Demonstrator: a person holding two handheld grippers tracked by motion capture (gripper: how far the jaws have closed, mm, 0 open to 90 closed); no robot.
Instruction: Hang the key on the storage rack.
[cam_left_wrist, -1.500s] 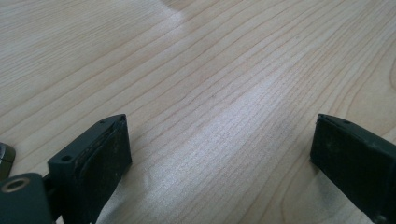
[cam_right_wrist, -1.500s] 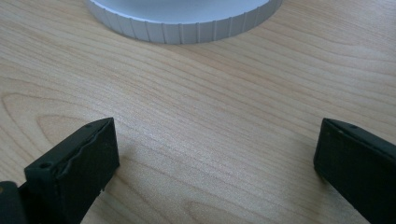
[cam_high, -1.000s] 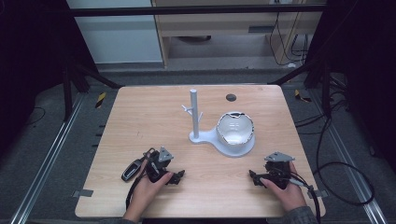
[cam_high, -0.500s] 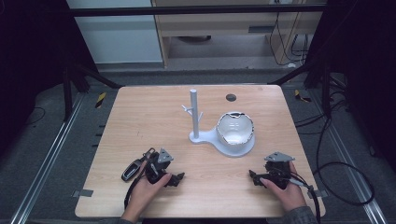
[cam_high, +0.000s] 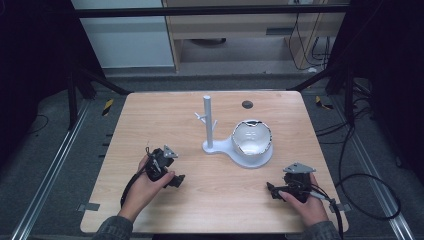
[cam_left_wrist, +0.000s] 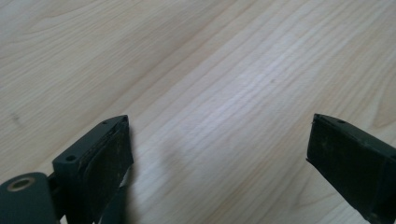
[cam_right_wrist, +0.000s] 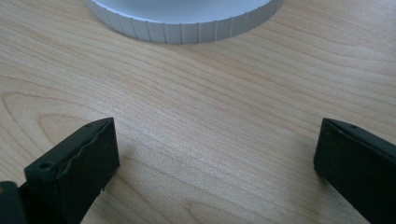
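On the wooden desk (cam_high: 210, 200), near its middle, stands a white stand (cam_high: 235, 150): a flat base with an upright post (cam_high: 207, 120) that carries short pegs on its sides. A white bowl (cam_high: 251, 138) sits on the round part of that base, to the right of the post; part of its rim looks dark, and whether that is a marking or a gap cannot be made out. A small dark round spot (cam_high: 247, 104) lies near the far edge of the desk.

The left claw (cam_high: 176, 180) rests low on the desk at the near left, gripped by the person's left hand (cam_high: 145, 187), with a grey three-cornered plate on top and a cable trailing back along the wrist. In the left gripper view its jaws stand wide apart with bare wood grain between them.

The right claw (cam_high: 272, 189) lies at the near right under the right hand (cam_high: 307, 205), well apart from the stand. In the right gripper view its jaws are also spread wide, nothing between them, and the ribbed white edge of the base (cam_right_wrist: 187, 23) is cut off by the top of the view. Both forearms are cut off at the bottom edge of the high view.
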